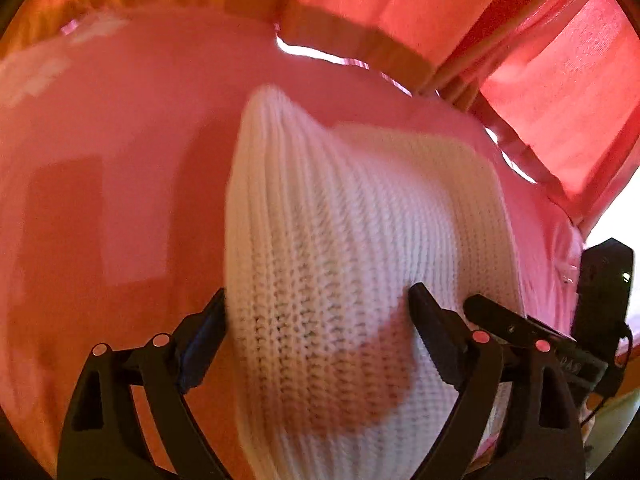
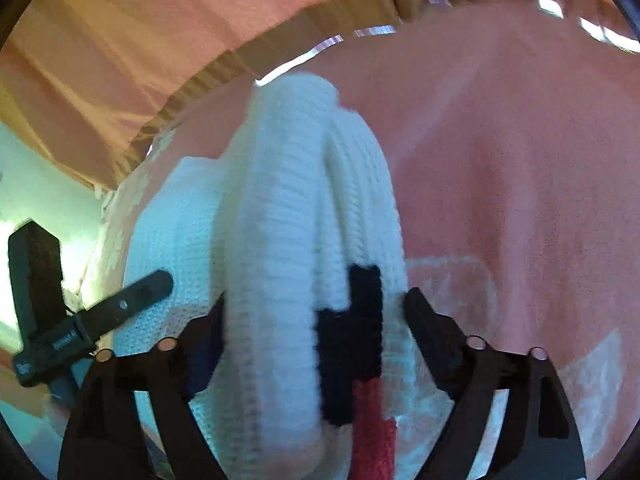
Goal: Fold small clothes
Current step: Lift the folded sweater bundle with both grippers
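- Knit garment (image 1: 328, 240) lies bunched on the pink tabletop (image 1: 120, 160), bare surface on both sides.
- Left gripper (image 1: 316, 300) open, straddling its edge.
- Right gripper (image 2: 312, 304) open around the rolled fold.

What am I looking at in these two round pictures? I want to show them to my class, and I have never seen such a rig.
A person holds two hand-held grippers, each with a fisheye camera looking along its two black fingers. The left gripper and the right gripper each have their fingers spread around a white knitted garment, so neither clamps it. The garment lies bunched on a pink surface and has a black and red pattern. In each view, the other gripper shows at the edge.
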Demonstrator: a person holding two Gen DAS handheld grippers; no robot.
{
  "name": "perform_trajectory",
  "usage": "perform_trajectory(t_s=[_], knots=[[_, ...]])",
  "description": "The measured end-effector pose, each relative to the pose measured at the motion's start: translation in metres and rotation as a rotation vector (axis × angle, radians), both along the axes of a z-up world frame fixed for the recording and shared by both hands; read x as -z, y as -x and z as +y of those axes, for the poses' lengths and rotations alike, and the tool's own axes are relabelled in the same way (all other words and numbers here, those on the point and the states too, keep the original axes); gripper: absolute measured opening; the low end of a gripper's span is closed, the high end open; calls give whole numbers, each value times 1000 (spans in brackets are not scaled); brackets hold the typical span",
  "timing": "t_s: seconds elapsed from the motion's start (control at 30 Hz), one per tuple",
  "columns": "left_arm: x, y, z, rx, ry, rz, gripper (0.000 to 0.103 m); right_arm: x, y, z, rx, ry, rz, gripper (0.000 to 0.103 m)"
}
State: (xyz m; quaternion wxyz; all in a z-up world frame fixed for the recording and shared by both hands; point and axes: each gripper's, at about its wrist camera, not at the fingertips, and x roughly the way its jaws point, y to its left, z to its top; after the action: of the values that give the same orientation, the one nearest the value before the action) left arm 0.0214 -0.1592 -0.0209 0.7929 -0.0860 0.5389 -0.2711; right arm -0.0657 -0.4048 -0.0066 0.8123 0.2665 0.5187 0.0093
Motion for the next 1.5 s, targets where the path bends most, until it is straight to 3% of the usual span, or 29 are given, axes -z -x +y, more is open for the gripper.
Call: perform_trajectory(t_s=[0.1, 0.27, 0.47, 0.57, 0.63, 0.77, 0.9, 1.07, 1.23, 1.5], knots=[[14, -7, 4, 16, 86, 70, 89, 5, -1, -2, 6, -27, 6, 91], [15, -3, 6, 58, 117, 28, 89, 6, -4, 1, -6, 0, -11, 90], [14, -6, 1, 72, 98, 36, 88, 9, -9, 0, 13, -63, -35, 66], [13, -9, 1, 76, 105, 47, 79, 9, -8, 0, 15, -94, -50, 57], [12, -9, 1, 79, 117, 51, 67, 8, -6, 0, 12, -98, -63, 52], [-1, -2, -4, 84, 94, 7, 53, -1, 0, 2, 13, -73, -103, 47], [-17, 10, -8, 90, 66, -32, 48, -14, 14, 6, 29, -38, -146, 46], [-34, 32, -4, 119, 85, -15, 46, -30, 55, 11, 118, -22, -184, 45], [-20, 50, -10, 145, 25, 2, 47, -10, 78, 15, 203, -44, -111, 46], [-32, 58, -4, 151, 32, -39, 44, -22, 81, 30, 243, -10, -137, 46]])
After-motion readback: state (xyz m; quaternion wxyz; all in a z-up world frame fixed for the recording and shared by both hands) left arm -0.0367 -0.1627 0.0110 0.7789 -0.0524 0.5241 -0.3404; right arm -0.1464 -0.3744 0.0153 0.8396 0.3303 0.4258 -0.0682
